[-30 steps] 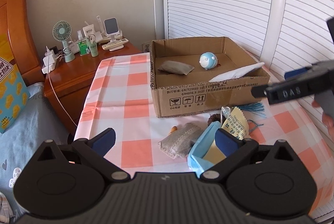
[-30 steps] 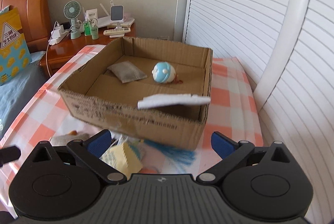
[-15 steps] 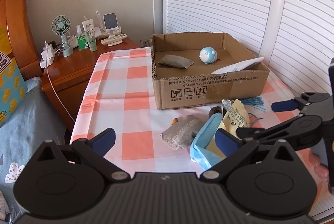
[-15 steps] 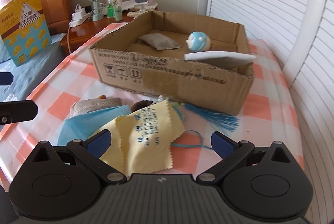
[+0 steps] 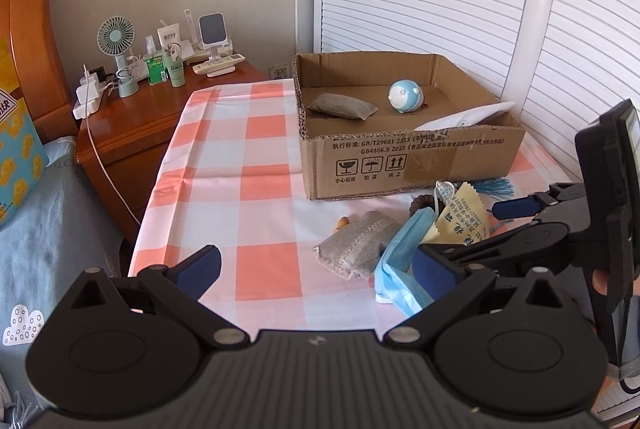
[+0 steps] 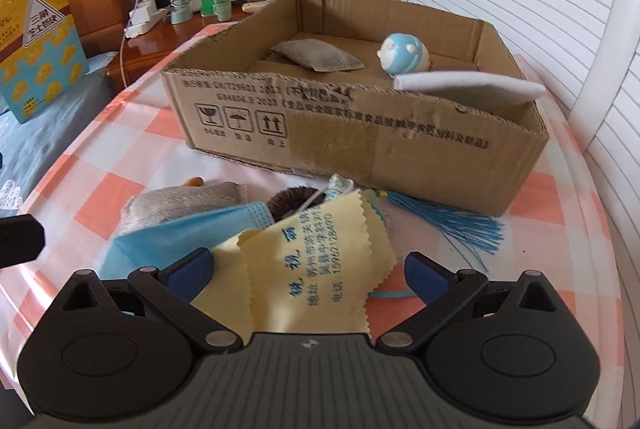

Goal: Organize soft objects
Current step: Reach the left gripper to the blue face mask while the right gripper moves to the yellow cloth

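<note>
Now right tool (image 6: 306,271) low over the surface (image 6: 552,213), fingers spread either side of the yellow cloth (image 6: 320,269), not touching it, left tool (image 5: 316,267) spread too, hovering, blue mask (image 5: 400,261) by its right finger.

Yellow cloth (image 6: 320,269) atop blue mask (image 6: 172,241), perhaps touching grey pouch (image 6: 180,205).
</note>
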The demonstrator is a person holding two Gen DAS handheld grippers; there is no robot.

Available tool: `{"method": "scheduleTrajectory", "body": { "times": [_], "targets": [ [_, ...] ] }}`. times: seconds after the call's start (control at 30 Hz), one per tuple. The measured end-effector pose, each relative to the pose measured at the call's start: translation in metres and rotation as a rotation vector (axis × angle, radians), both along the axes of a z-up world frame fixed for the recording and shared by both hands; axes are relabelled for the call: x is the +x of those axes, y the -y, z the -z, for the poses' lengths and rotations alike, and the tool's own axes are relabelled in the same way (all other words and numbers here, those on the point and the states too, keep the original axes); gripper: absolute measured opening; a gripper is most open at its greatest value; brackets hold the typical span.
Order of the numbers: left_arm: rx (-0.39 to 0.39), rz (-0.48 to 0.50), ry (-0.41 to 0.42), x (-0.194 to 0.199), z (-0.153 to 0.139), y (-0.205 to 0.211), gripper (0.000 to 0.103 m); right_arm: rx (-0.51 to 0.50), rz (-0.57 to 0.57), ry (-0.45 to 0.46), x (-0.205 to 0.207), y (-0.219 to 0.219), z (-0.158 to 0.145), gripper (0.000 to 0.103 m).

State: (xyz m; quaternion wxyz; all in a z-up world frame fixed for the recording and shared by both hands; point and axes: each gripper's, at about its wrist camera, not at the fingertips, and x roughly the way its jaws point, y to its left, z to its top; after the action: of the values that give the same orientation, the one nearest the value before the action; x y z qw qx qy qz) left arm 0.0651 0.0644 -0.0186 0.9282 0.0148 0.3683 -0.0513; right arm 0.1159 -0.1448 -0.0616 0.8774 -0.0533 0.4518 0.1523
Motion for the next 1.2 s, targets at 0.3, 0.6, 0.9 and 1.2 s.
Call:
{"method": "scheduleTrajectory", "body": {
  "times": [0.3,0.6,0.9,1.2],
  "targets": [
    [0.004,0.028,-0.015,0.001,0.005,0.009,0.101,-0.042,0.067,-0.013,-0.018,0.040,0.011,0.103],
    [0.021,0.037,-0.022,0.002,0.008,0.014,0.101,-0.099,0.097,0.011,-0.039,0.065,0.010,0.103],
    [0.040,0.111,-0.045,0.004,0.021,0.030,0.101,-0.083,0.102,0.023,-0.045,0.073,0.011,0.103],
    [-0.004,0.164,-0.048,0.004,0.027,0.036,0.088,-0.065,0.096,0.043,-0.046,0.074,0.013,0.103]
  ]
}}
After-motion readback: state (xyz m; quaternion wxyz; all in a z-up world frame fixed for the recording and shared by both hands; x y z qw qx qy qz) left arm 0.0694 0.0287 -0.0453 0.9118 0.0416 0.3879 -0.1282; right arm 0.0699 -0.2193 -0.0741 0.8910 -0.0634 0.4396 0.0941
